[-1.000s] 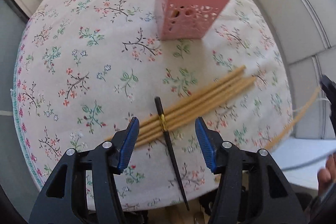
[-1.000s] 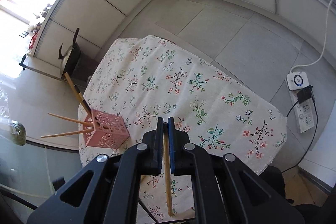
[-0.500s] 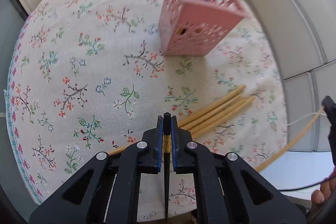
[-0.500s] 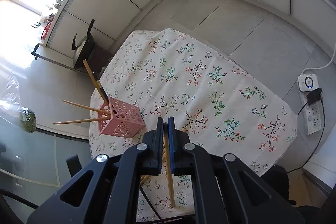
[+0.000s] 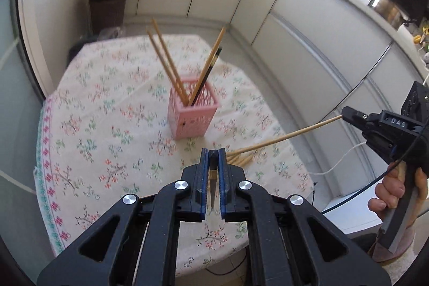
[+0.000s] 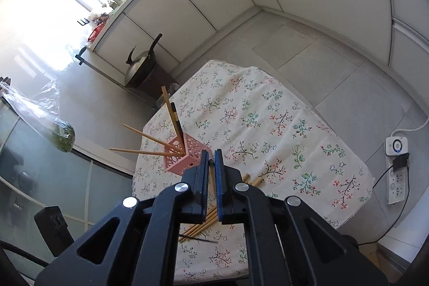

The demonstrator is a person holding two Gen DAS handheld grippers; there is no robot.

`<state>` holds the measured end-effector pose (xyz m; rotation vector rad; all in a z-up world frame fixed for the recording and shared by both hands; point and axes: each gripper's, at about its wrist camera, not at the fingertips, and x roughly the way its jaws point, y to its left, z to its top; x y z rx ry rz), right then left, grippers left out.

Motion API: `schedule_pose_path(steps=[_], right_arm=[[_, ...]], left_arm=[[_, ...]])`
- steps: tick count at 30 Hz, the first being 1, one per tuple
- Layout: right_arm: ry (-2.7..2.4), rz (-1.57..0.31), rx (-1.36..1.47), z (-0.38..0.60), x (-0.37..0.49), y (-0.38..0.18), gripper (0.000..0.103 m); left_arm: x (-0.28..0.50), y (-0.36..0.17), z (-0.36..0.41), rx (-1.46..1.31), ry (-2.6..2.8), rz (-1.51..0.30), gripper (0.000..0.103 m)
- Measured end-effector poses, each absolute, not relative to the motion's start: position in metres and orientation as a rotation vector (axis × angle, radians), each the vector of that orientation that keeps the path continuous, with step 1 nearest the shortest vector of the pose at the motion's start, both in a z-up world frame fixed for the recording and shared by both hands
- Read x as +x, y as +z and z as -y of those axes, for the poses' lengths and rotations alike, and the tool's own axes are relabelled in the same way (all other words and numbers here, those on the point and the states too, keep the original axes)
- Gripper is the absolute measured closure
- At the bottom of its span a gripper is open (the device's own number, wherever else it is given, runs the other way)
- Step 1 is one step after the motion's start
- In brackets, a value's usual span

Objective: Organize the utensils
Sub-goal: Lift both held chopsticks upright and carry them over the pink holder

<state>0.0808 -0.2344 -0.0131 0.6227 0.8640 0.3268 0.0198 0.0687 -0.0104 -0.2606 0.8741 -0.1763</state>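
Now, from the left wrist view, the left tool is pinched tight on a dark chopstick, a slim black stick with a gold band that points straight back between the blue pads, its tip hanging over the floral cloth of the worktop. Beyond it stands the pink holder, a square plastic cup with lacy cut-outs, carrying three pale wooden sticks and one dark one, all leaning outward. Off to the side, the right tool grips a long pale chopstick by one end, slanting down toward the loose bundle, which the left tool mostly hides. Over to the right wrist view: the right tool is clamped on that pale chopstick, seen end-on as a thin wooden rod. The pink holder sits just beyond and to one side, partly cut off by the fingers. Below lie the loose wooden sticks on the cloth, with a thin dark stick beside them.
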Motion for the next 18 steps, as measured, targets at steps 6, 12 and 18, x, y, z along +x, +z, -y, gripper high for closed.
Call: schedule_pose_path(steps=[6, 12, 18], right_arm=[[0.319, -0.748, 0.646, 0.243, 0.086, 0.034, 0.098], [0.333, -0.685, 0.636, 0.239, 0.099, 0.067, 0.098], [0.354, -0.667, 0.629, 0.224, 0.117, 0.076, 0.098]], left_arm=[[0.029, 0.046, -0.074, -0.254, -0.165, -0.706, 0.097], [0.053, 0.088, -0.075, -0.248, -0.138, -0.586, 0.097], [0.076, 0.096, -0.074, -0.221, -0.085, -0.547, 0.097]])
